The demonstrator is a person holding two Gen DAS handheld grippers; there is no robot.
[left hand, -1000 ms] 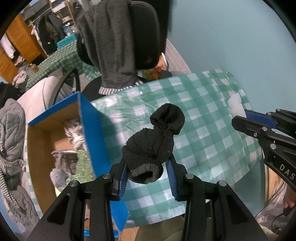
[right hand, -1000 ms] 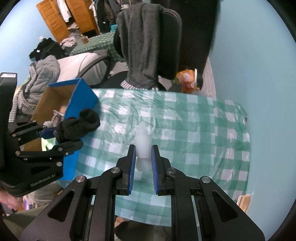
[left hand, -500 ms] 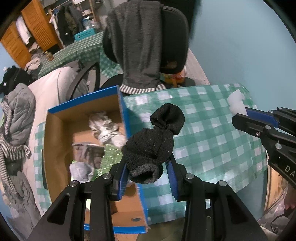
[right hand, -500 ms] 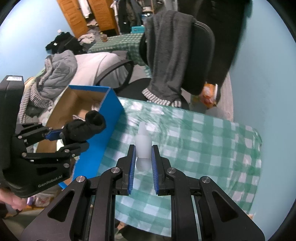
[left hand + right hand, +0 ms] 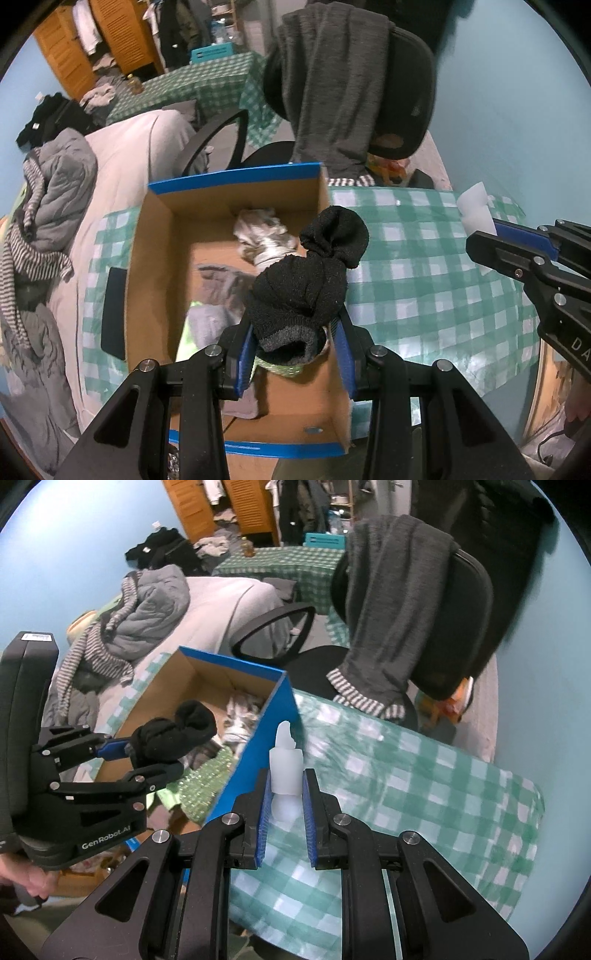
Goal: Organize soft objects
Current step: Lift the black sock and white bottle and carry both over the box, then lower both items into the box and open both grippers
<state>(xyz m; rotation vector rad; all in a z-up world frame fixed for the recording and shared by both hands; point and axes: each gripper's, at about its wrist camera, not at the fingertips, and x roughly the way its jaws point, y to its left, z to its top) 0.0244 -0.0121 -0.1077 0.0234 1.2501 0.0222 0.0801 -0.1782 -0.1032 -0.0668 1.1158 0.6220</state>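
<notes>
My left gripper (image 5: 295, 350) is shut on a rolled black sock bundle (image 5: 310, 280) and hangs over the open cardboard box with blue edges (image 5: 236, 177). From the right wrist view the same sock bundle (image 5: 177, 731) sits above the box (image 5: 258, 746) in the left gripper (image 5: 147, 760). My right gripper (image 5: 284, 805) is shut on a white folded cloth (image 5: 284, 768), just right of the box wall, over the green checked tablecloth (image 5: 424, 794). That gripper (image 5: 491, 240) also shows at the right of the left wrist view with the white cloth (image 5: 474, 206).
Several light and green soft items (image 5: 258, 236) lie inside the box. An office chair with a grey garment (image 5: 332, 85) over its back stands behind the table. A bed heaped with grey clothes (image 5: 48, 199) is on the left. A person's hand (image 5: 29, 875) holds the left gripper.
Both grippers have moved leftward toward the box, keeping their loads. The black sock bundle went from over the tablecloth to over the box's inside, and the white cloth came up to the box wall.
</notes>
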